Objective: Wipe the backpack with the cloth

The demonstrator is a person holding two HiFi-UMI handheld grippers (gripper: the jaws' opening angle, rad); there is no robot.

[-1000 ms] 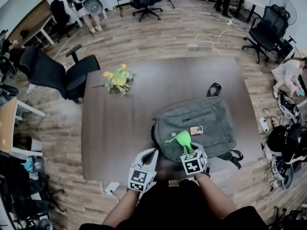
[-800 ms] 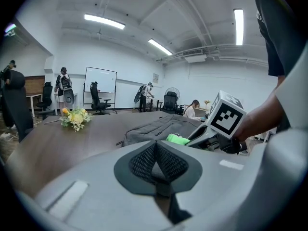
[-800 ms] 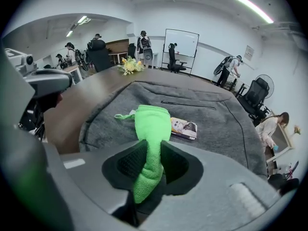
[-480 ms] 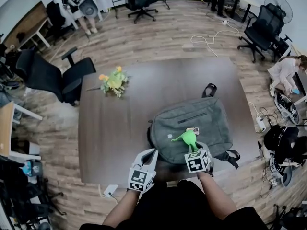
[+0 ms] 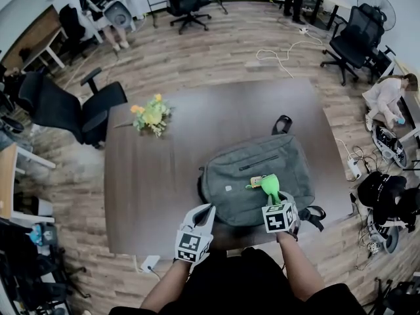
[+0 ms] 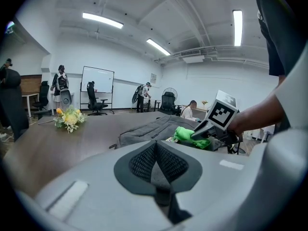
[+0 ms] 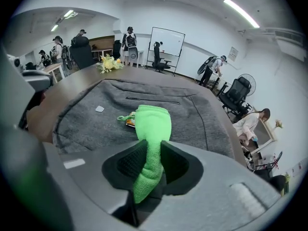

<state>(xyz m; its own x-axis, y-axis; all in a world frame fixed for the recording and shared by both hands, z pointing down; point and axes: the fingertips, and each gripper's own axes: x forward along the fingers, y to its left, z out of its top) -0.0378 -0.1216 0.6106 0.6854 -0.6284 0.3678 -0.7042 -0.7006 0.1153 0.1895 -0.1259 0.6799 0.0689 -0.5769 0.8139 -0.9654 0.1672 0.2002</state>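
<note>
A grey backpack lies flat on the dark table. My right gripper is over the near right part of the bag, shut on a bright green cloth that rests on the fabric. In the right gripper view the cloth runs out from between the jaws of that gripper onto the backpack. My left gripper hovers at the table's near edge, left of the bag, shut and empty. The left gripper view shows the backpack and the cloth ahead of the left gripper.
A bunch of yellow flowers lies at the table's far left. A small orange tag sits on the bag beside the cloth. Office chairs stand to the left, bags and cables on the floor to the right. People stand far behind.
My right gripper has dragged the green cloth to the right across the backpack's near part. The left gripper has stayed where it was.
</note>
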